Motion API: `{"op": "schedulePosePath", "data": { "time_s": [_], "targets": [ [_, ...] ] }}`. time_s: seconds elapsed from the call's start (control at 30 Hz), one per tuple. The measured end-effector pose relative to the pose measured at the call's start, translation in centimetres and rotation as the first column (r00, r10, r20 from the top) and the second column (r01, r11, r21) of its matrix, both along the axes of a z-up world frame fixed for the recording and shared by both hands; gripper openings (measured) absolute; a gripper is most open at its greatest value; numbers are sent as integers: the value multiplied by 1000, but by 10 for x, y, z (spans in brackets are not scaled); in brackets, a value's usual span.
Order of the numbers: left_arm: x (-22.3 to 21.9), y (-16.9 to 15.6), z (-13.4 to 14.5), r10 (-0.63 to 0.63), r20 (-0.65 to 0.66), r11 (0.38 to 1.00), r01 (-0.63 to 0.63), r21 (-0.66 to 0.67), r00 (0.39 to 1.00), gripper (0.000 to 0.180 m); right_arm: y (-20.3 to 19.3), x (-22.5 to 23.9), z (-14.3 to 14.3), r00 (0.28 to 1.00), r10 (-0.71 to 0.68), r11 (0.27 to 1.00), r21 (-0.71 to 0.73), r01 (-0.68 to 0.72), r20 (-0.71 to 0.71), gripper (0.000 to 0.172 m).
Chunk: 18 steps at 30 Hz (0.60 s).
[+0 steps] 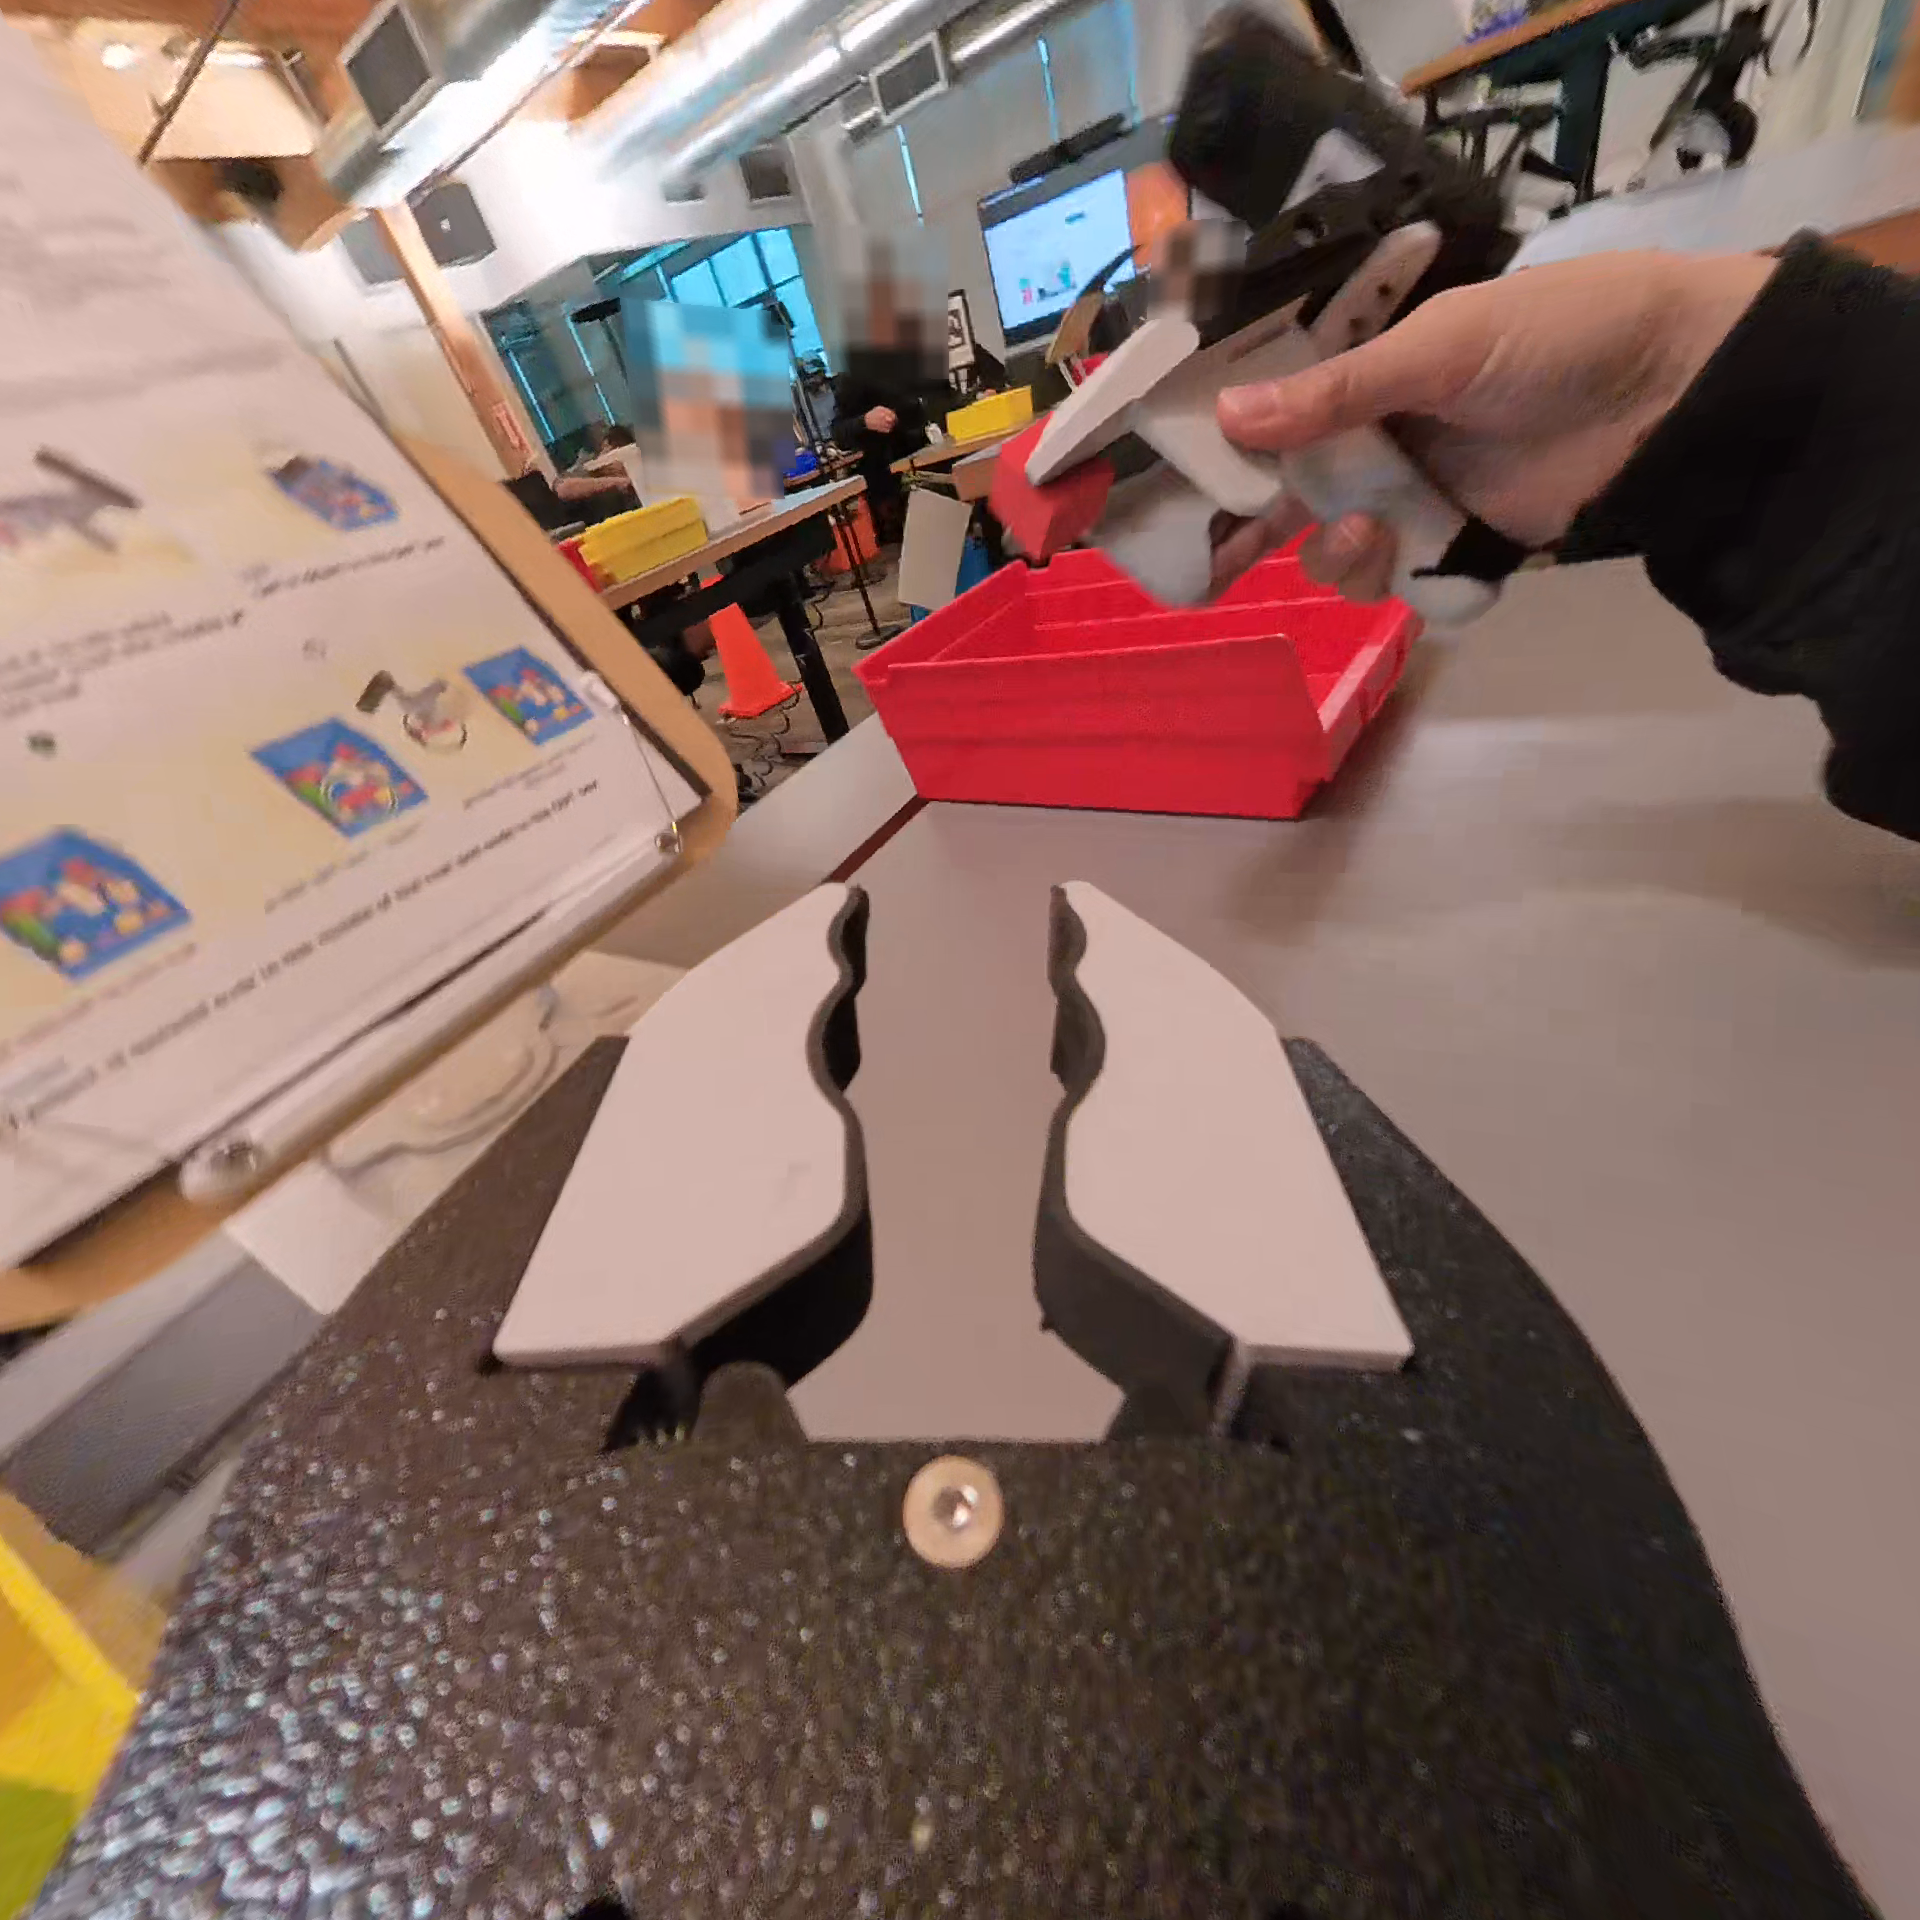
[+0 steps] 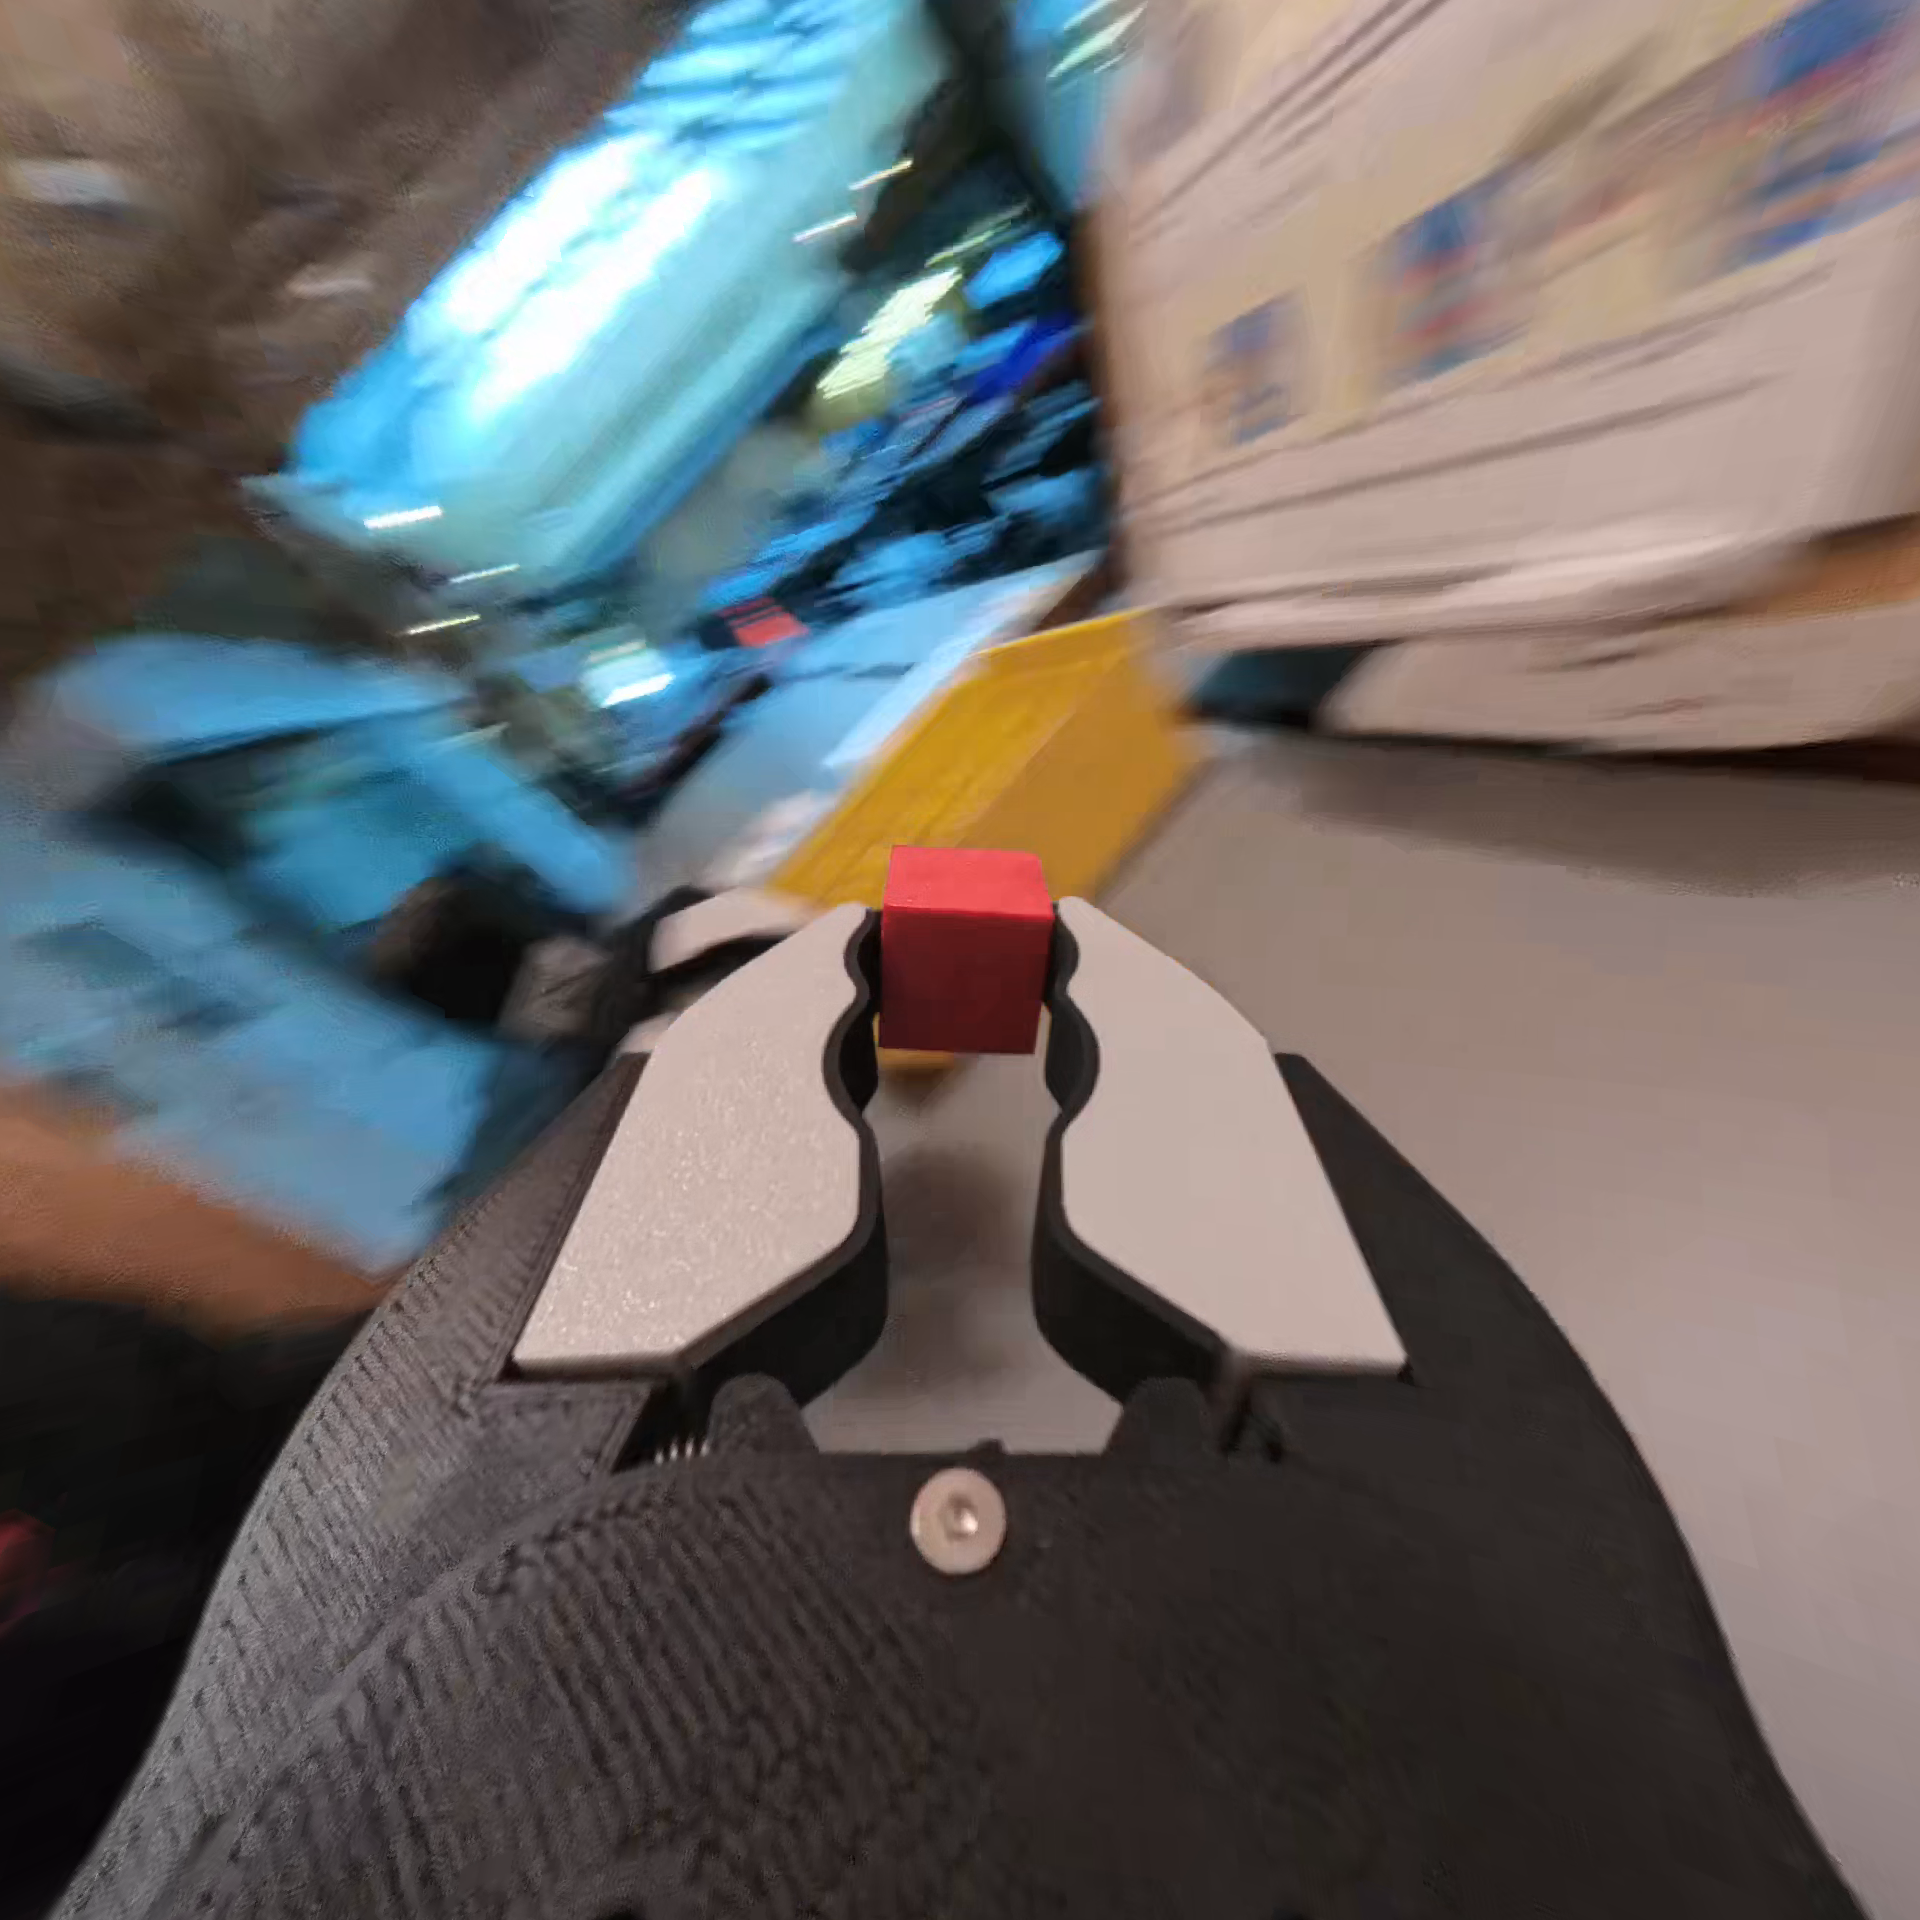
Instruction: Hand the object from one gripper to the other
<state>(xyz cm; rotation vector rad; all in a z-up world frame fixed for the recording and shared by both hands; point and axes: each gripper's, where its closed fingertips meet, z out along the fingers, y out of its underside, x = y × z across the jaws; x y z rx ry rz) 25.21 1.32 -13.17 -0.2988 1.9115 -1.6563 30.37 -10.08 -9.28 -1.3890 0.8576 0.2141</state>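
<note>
Red cube (image 2: 964, 951) sits pinched at my right gripper (image 2: 961, 961) fingertips, above the red bin (image 1: 1101, 727). My left gripper (image 1: 958, 935) is parted, empty, well apart, low over the table (image 1: 1558, 987).

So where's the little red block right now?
The red block is pinched at the tips of the right tool, up off the grey table. In the left wrist view it hangs above the red bin.

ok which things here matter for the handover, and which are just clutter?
In the job:
red cube, clamped in right gripper
left gripper, fingers apart, nothing between them

Just lying about:
red bin
yellow bin
instruction board
orange cone
</note>
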Motion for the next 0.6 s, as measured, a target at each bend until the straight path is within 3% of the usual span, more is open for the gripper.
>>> {"op": "schedulePosePath", "data": {
  "time_s": [0.03,0.1,0.17,0.23,0.33,0.37,0.4,0.47,0.6],
  "targets": [
    [-1,6,-5,7,-28,1000,-8,-23,1000,32,-40,21,-5,981,-189,977,-94,191,31,29],
    [3,19,-14,52,-82,997,-57,-56,995,31,-125,47,-25,863,-496,821,-272,503,97,29],
    [10,29,-18,101,-138,989,-114,-91,985,30,-187,53,-52,756,-649,680,-384,625,81,29],
    [13,33,-15,114,-181,981,-139,-135,977,28,-217,54,-71,699,-714,626,-411,663,40,29],
    [18,37,-12,141,-215,974,-175,-146,966,25,-234,54,-95,670,-742,568,-501,653,33,30],
    [20,40,-9,164,-215,971,-196,-135,963,25,-232,53,-99,679,-733,569,-525,633,24,35],
    [23,44,-5,190,-216,968,-219,-119,958,24,-232,53,-99,673,-739,553,-541,634,33,49],
    [31,60,9,263,-220,955,-286,-79,939,23,-231,56,-84,644,-757,495,-541,679,115,79],
    [54,122,38,462,-250,885,-461,68,851,26,-194,54,-47,692,-673,483,-553,679,262,90]
  ]
}}
